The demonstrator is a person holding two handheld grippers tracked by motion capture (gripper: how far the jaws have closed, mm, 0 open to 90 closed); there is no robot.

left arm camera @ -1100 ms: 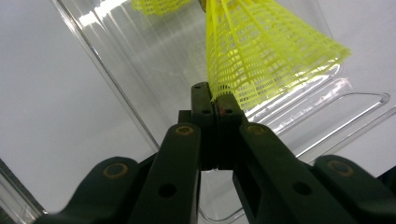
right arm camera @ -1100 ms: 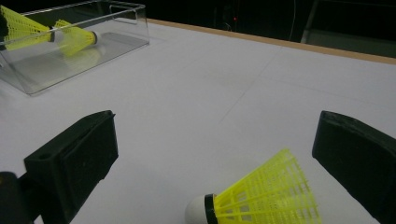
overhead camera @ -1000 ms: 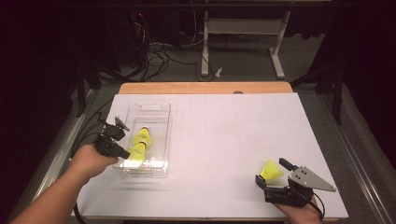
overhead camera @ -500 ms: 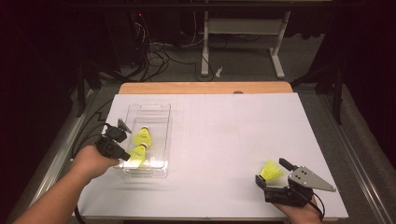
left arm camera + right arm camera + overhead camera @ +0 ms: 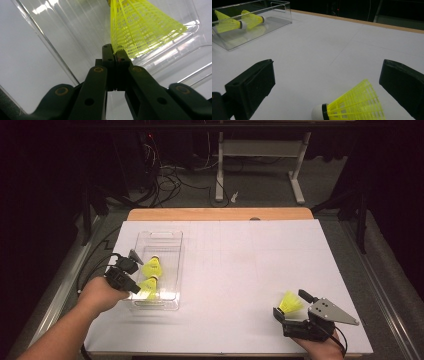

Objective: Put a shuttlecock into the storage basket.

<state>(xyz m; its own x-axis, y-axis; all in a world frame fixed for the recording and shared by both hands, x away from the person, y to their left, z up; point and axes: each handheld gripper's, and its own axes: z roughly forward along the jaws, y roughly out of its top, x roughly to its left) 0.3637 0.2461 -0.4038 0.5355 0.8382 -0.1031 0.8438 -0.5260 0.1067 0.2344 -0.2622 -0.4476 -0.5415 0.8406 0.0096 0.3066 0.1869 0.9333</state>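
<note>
Covering most of the tabletop [image 5: 235,270], a white sheet carries a clear plastic bin [image 5: 159,240] at its left side with 2 yellow shuttlecocks inside. Over the bin's near end, the left gripper [image 5: 114,51] has its jaws pinched on the skirt rim of the near shuttlecock [image 5: 140,27]. At the near right corner, the right gripper [image 5: 325,82] stands wide around a 3rd shuttlecock [image 5: 352,107] lying on the sheet, untouched.

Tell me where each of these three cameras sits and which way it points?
High view: above the table's near side, looking forward and down; forearms, left gripper, right gripper.
Left gripper view: on that gripper, jaws pinching a yellow shuttlecock in the clear box.
Right gripper view: low, across the table; open jaws around another shuttlecock.
Shared: the box.
</note>
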